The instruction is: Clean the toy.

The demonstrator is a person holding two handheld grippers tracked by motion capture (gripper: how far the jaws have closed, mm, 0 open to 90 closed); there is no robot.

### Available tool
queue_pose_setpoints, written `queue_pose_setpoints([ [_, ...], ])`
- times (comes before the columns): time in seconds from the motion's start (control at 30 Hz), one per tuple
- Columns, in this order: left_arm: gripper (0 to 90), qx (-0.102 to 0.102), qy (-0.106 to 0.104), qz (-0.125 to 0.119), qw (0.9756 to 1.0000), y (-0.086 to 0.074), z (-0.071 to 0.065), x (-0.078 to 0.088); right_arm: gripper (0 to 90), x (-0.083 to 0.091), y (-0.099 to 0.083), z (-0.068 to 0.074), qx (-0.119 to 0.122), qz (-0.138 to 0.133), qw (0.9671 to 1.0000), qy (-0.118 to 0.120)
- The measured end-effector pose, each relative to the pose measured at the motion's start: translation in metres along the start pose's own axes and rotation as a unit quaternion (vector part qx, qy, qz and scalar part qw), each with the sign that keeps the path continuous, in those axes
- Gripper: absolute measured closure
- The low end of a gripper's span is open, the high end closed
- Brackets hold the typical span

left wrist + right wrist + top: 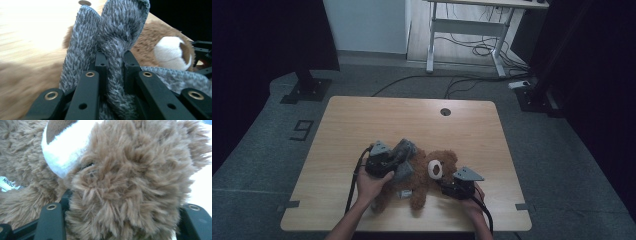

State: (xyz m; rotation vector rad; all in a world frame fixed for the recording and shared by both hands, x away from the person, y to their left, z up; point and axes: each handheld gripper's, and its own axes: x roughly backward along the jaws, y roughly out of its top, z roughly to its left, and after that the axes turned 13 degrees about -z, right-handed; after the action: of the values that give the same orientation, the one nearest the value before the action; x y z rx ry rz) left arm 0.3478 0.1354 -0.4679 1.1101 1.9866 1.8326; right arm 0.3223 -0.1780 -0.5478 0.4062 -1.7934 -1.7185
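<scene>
Left gripper pinches grey knit cloth; right gripper clamps teddy bear's head (bear lying on bench).

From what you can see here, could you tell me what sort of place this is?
Probably a lab or office recording space: a wooden table on grey carpet, a desk frame with loose cables behind, and dark stands beside it.

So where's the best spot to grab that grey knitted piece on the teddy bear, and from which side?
Probably by its loose folded edge, where the left gripper is already shut on it. The grey knitted piece stands up in soft ridges there, free of the teddy bear, so jaws coming from the bear's body side can pinch cloth alone. The right gripper clamps the bear's head, steadying it.
</scene>
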Motion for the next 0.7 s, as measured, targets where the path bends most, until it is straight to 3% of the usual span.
queue_pose_setpoints([
  [0.17, 77.9, 0.01, 0.031, 0.0, 0.9995, -0.014, 0.021, 0.017, 36.2, 0.0, 0.0, -0.001, -0.006, -0.001, 1.0, 0.001],
  [0.3, 78.2, 0.036, 0.05, 0.014, 0.998, -0.032, 0.041, 0.027, 36.2, -0.001, 0.0, -0.002, -0.011, -0.002, 0.9999, 0.002],
  [0.6, 77.7, 0.059, 0.069, 0.04, 0.9951, -0.051, 0.06, 0.038, 36.2, -0.001, 0.0, -0.003, -0.014, -0.002, 0.9999, 0.004],
  [0.7, 77.6, 0.079, 0.059, 0.042, 0.9943, -0.054, 0.06, 0.038, 36.2, -0.001, 0.0, -0.003, -0.017, -0.002, 0.9998, 0.004],
])
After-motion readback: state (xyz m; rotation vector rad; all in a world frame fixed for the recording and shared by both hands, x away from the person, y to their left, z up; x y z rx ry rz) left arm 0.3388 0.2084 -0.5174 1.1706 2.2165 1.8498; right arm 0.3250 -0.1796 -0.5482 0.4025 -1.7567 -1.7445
